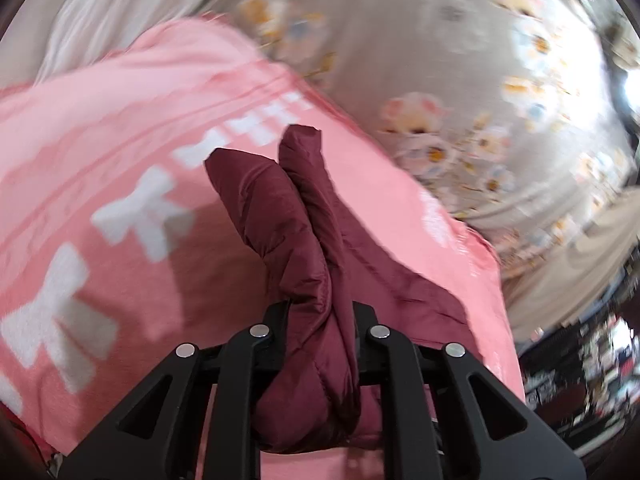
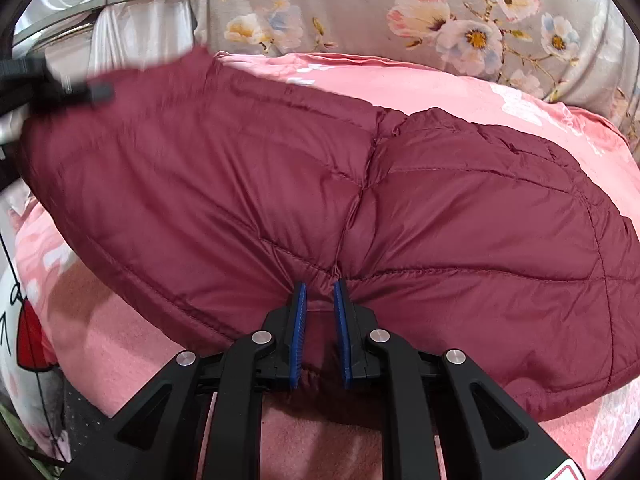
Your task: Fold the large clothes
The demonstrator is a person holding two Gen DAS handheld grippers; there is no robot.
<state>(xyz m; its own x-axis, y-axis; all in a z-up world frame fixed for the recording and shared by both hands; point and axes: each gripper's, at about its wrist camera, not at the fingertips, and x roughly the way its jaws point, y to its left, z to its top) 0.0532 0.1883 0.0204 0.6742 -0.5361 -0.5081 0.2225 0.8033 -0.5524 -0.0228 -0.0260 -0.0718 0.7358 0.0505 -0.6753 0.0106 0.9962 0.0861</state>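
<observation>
**Quilted jacket held at two points over pink blanket**

Item under task: maroon quilted jacket (image 2: 360, 184), puffy, stitched in diagonal panels. Spread wide across a pink blanket (image 2: 420, 84) in the right wrist view, lower edge raised off the blanket, shadow beneath. Far right portion resting on the blanket.

Right gripper (image 2: 320, 292): blue pads (image 2: 298, 332) clamped on a pinch of jacket fabric at the seam junction on the near edge. Fabric bunched between the pads, radiating creases outward. Narrow gap visible lower down between the pads, filled with maroon cloth.

Left gripper (image 1: 320, 312): closed tight on a thick folded wad of jacket (image 1: 296, 240), material bulging up and forward beyond the fingers in two rounded lobes. Pads hidden by cloth. Seen also at upper left of the right wrist view as a blurred black shape (image 2: 60, 88) at the jacket's far corner; grip there not discernible, probably the same hold.

Surroundings: pink blanket (image 1: 100, 152) patterned with white bow shapes (image 1: 148, 212). Grey floral bedsheet (image 2: 360, 8) beyond the blanket. White curtain (image 2: 132, 36) at upper left. Left wrist view motion-blurred throughout; cluttered dark area at lower right not identifiable.
</observation>
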